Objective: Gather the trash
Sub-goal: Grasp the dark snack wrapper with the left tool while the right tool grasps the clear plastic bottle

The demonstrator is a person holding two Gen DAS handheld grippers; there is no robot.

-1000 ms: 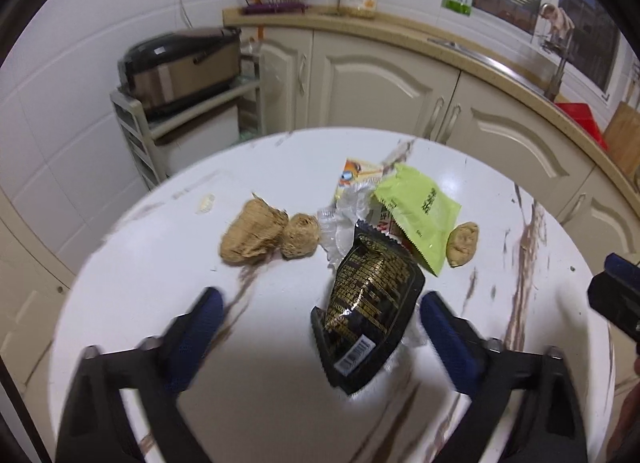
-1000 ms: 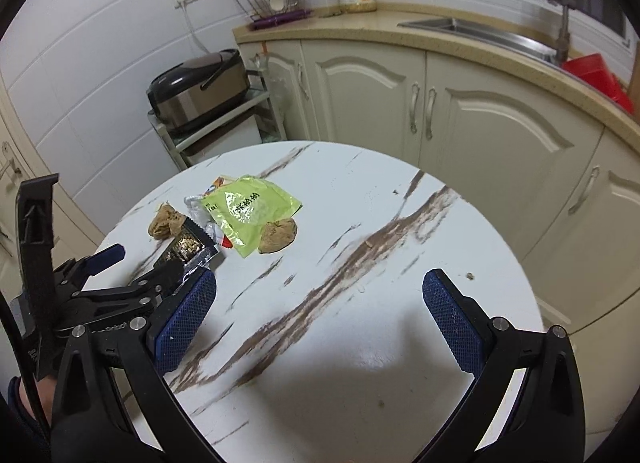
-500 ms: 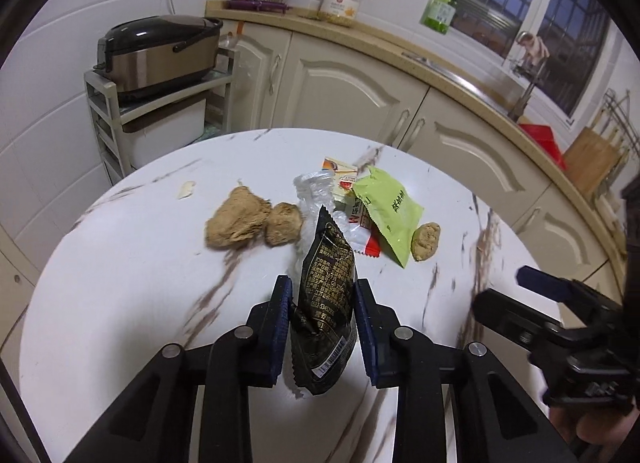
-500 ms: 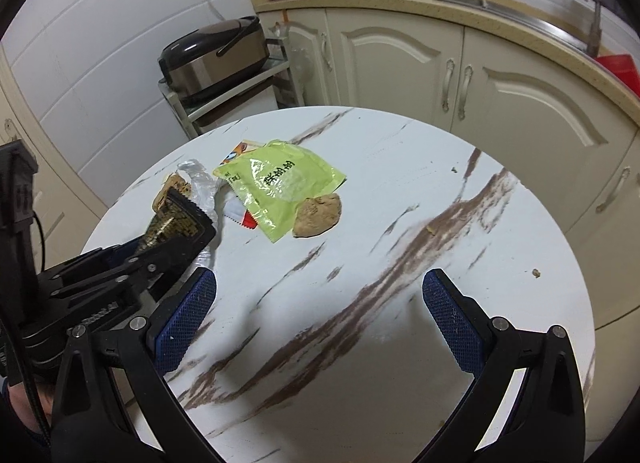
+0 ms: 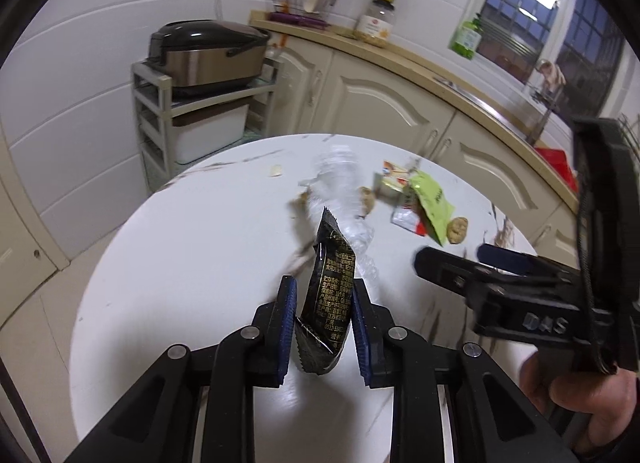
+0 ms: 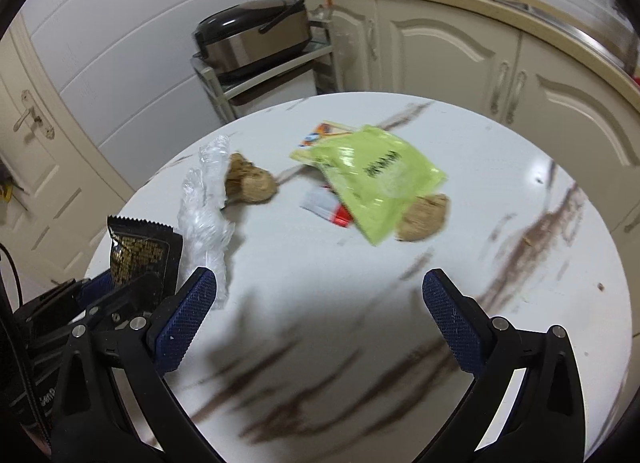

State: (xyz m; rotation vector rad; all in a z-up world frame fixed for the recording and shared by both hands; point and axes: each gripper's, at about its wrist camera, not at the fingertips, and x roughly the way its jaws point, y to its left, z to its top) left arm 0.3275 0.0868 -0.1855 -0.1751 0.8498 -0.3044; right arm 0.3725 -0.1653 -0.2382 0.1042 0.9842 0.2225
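While clear plastic (image 6: 204, 219), seemingly, flanks the black packet (image 5: 329, 295), wrappers (image 6: 372, 179) lie beyond.

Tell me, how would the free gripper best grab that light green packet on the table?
Probably by the green packet's near corner, coming from the front with the open right gripper. That corner juts past the brown paper wad; the far end overlaps other wrappers.

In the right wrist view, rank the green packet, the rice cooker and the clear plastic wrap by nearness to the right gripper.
1. Clear plastic wrap, beside the right gripper's left finger.
2. Green packet, mid-table, ahead.
3. Rice cooker, on the rack past the table.
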